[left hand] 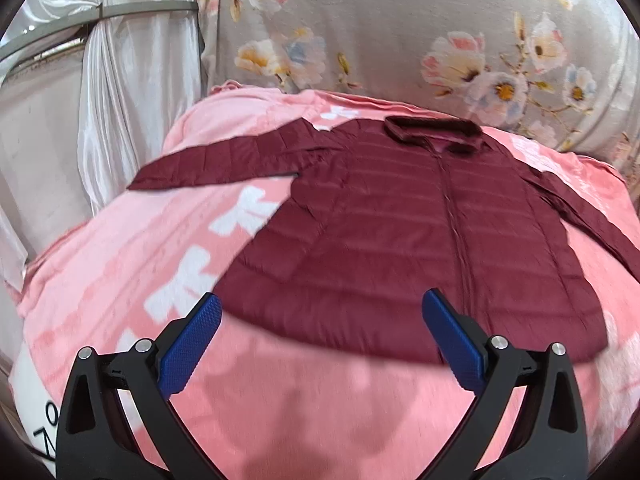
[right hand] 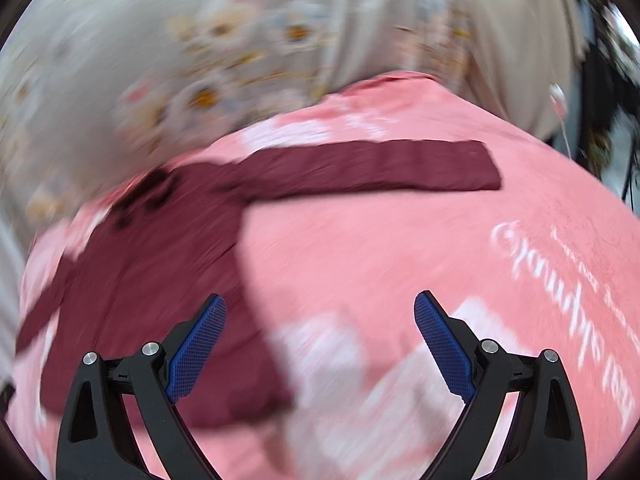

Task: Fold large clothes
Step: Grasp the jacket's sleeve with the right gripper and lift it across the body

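**Maroon quilted jacket spread flat on pink blanket, both grippers empty**

In the left wrist view the maroon quilted jacket [left hand: 420,236] lies front-up across the centre of the frame on a pink blanket [left hand: 132,264], its long axis running from the hem at the bottom to the collar [left hand: 434,132] at the top, toward a floral cloth [left hand: 400,40]. A zipper line runs down the middle. One sleeve [left hand: 216,160] reaches to the left, the other to the right edge. The left gripper [left hand: 320,308] hangs above the hem, fingers wide apart, holding nothing. The right wrist view is blurred: a sleeve [right hand: 372,166] stretches rightward across the upper centre, and the right gripper [right hand: 320,308] is spread wide and empty
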`<action>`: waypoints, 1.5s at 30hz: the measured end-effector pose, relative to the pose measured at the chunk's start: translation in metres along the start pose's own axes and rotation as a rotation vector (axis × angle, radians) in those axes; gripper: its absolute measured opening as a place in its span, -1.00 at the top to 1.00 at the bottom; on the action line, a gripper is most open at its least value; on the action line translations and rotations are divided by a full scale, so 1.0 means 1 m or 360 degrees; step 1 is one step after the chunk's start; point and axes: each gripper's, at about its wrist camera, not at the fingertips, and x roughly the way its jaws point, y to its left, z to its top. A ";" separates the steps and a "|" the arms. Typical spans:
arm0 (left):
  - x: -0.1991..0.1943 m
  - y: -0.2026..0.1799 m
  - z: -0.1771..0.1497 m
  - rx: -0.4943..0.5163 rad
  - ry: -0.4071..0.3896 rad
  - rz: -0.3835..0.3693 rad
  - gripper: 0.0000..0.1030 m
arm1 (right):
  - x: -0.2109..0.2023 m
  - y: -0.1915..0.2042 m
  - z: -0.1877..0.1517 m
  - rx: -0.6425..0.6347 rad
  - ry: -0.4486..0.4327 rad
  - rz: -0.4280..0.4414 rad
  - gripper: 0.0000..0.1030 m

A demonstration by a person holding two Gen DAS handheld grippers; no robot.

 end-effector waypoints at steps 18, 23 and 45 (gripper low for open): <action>0.084 -0.034 0.044 -0.0041 -0.0053 0.0065 -0.91 | 0.152 -0.167 0.093 0.0765 0.0017 -0.0185 -0.67; 0.096 -0.036 0.045 -0.0046 -0.0029 0.0052 -0.91 | 0.168 -0.163 0.106 0.0759 0.0018 -0.0197 0.46; 0.101 0.024 0.057 -0.0188 -0.0041 0.0097 -0.91 | 0.102 0.268 0.104 -0.0507 -0.0129 0.0910 0.88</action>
